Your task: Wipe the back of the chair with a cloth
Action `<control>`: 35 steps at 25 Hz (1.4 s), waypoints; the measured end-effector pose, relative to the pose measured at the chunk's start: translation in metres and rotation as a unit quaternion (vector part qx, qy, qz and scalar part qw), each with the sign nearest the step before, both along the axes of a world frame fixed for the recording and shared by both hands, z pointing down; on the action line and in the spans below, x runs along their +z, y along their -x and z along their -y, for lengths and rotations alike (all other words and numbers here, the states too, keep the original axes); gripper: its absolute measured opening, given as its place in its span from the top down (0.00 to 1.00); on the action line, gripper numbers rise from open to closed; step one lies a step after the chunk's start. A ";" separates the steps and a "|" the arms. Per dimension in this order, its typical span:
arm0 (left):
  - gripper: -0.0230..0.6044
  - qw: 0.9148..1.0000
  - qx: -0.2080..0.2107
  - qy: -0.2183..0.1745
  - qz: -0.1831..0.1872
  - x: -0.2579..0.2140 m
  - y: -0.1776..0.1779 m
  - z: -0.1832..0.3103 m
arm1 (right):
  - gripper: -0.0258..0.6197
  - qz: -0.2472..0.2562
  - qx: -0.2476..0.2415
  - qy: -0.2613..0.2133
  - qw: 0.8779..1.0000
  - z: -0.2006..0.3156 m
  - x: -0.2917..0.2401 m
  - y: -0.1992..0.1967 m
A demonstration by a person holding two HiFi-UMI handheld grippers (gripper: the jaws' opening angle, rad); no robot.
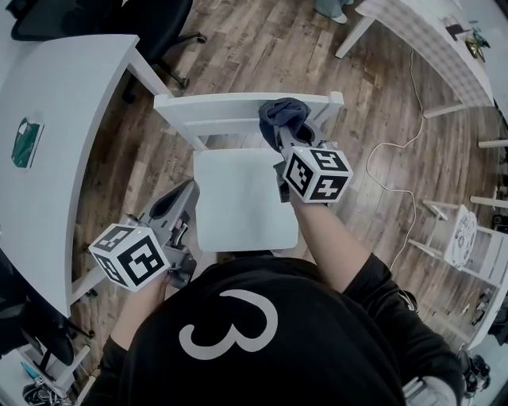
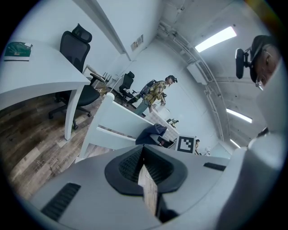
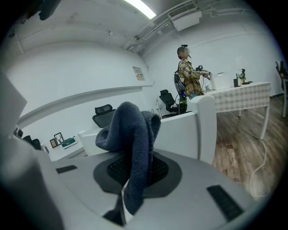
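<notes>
**Clearances around the chair**

The chair (image 1: 246, 198) seat is bare and open from above. Its top rail is free to the left of the cloth (image 1: 282, 113), which the right gripper (image 1: 284, 131) clamps at the rail's right part. Left of the chair, a white desk (image 1: 55, 135) leaves a narrow floor strip, occupied by the left gripper (image 1: 176, 200). Right of the chair, the floor is open up to a loose cable (image 1: 394, 151). Behind the chair stand a black office chair (image 1: 151, 24) to the left and a table (image 1: 413, 36) to the right.

Wood floor (image 1: 262, 47) carries white chair (image 1: 246, 198), white desk (image 1: 63, 158), black office chair (image 1: 159, 20); green packet (image 1: 25, 143) on desk.
</notes>
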State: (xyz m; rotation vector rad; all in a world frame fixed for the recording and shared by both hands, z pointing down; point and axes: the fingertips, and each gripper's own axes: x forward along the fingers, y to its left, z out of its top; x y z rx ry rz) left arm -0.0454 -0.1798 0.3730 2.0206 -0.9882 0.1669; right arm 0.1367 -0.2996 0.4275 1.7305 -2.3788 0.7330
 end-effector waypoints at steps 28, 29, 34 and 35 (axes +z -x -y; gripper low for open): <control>0.94 1.000 -0.008 -0.019 0.004 -0.019 -0.009 -0.001 | 0.88 0.003 0.029 0.004 1.000 -0.021 -0.014 -0.073; 0.94 1.000 -0.013 -0.020 0.005 -0.020 -0.004 -0.002 | 0.88 0.004 0.021 0.001 1.000 -0.023 -0.016 -0.067; 0.94 0.999 -0.049 -0.008 0.000 -0.011 0.031 -0.007 | 0.88 0.019 -0.041 0.001 0.999 -0.029 -0.020 -0.007; 0.94 0.998 -0.055 -0.005 -0.002 -0.009 0.037 -0.008 | 0.88 0.021 -0.054 0.002 0.998 -0.030 -0.020 0.007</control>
